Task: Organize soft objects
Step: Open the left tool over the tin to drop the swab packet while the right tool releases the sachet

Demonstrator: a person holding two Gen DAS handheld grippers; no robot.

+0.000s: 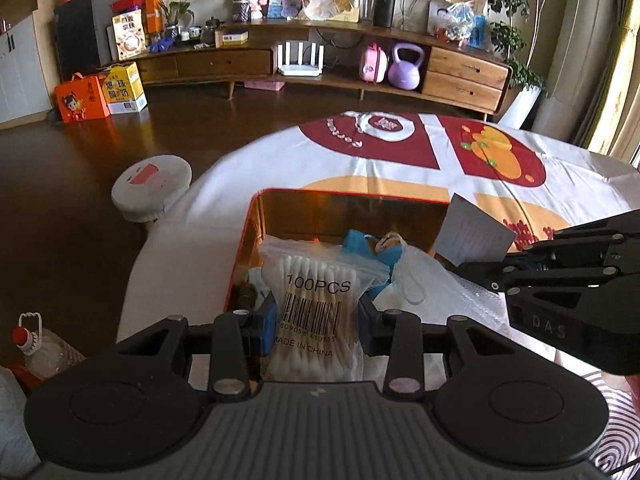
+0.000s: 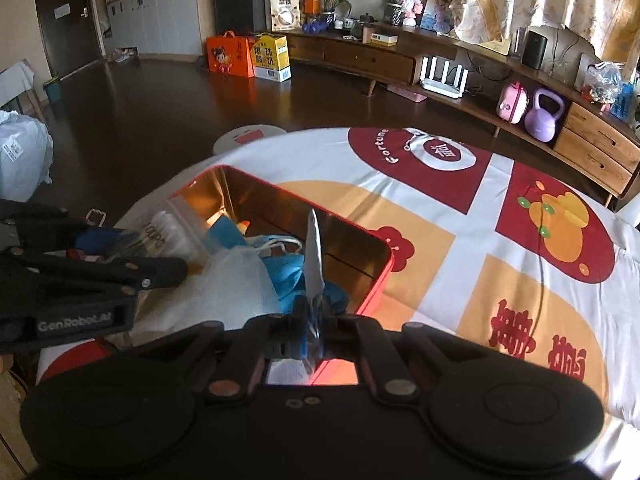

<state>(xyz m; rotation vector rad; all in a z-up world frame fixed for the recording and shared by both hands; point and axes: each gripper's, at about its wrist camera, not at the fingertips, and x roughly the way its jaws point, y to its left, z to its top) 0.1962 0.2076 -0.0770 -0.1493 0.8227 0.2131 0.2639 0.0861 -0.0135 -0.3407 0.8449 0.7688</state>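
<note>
We hold a bag of swabs [image 1: 316, 312] in our left gripper [image 1: 318, 320]. Its two fingers squeeze the bag from both sides, low down near the barcode, so the bag stands up and does not slip. The bag hangs over the near end of the tin [image 1: 348, 196], the red box with the shiny gold inside. We think we hold it there so we can drop it in with the other soft things.

Our right gripper [image 2: 314, 320] is pinched shut on a flat packet [image 2: 314, 260]. We see the packet edge-on, standing straight up between the fingers, over the tin's near side. Holding it by one edge keeps it stiff.

Inside the tin lie a white mask [image 2: 236, 280] and a blue cloth [image 2: 292, 276], piled loosely. The tin sits on the table [image 2: 460, 240], which wears a red, white and orange cover.

We guess both things go into the tin next. There is little room on top of the pile, so one could slide off.
</note>
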